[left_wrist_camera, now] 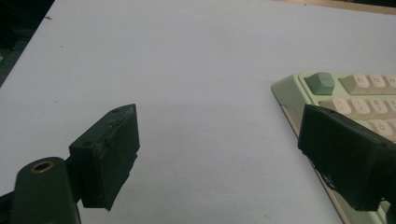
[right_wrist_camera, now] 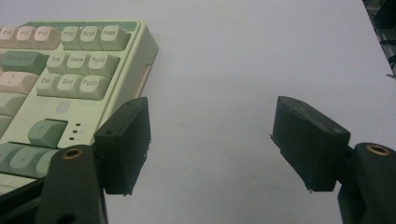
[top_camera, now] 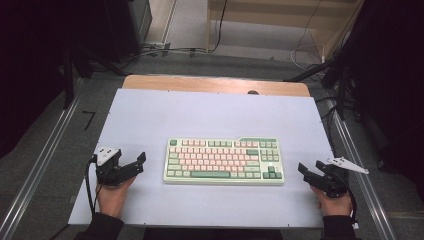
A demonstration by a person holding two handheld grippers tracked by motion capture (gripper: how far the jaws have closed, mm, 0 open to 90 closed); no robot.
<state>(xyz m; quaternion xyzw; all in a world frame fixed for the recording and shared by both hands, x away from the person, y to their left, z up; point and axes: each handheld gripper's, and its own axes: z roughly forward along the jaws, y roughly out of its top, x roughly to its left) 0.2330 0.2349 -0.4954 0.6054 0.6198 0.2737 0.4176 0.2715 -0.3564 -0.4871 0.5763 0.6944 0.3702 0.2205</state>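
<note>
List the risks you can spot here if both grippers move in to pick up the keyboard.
1. The keyboard is wide and low; the open left gripper and right gripper flank its short ends, so uneven lifting could tilt it.
2. A jaw closing over the end might press or pop keycaps.
3. On the smooth white mat, it may slide instead.

Keyboard sits on the sheet at mid-desk, long side facing you. The sheet covers the desk except a strip at the far edge. Your left gripper is on the sheet left of the keyboard, near it but apart; your right gripper is right of it, same row. Cables lie on the floor behind the desk.
</note>
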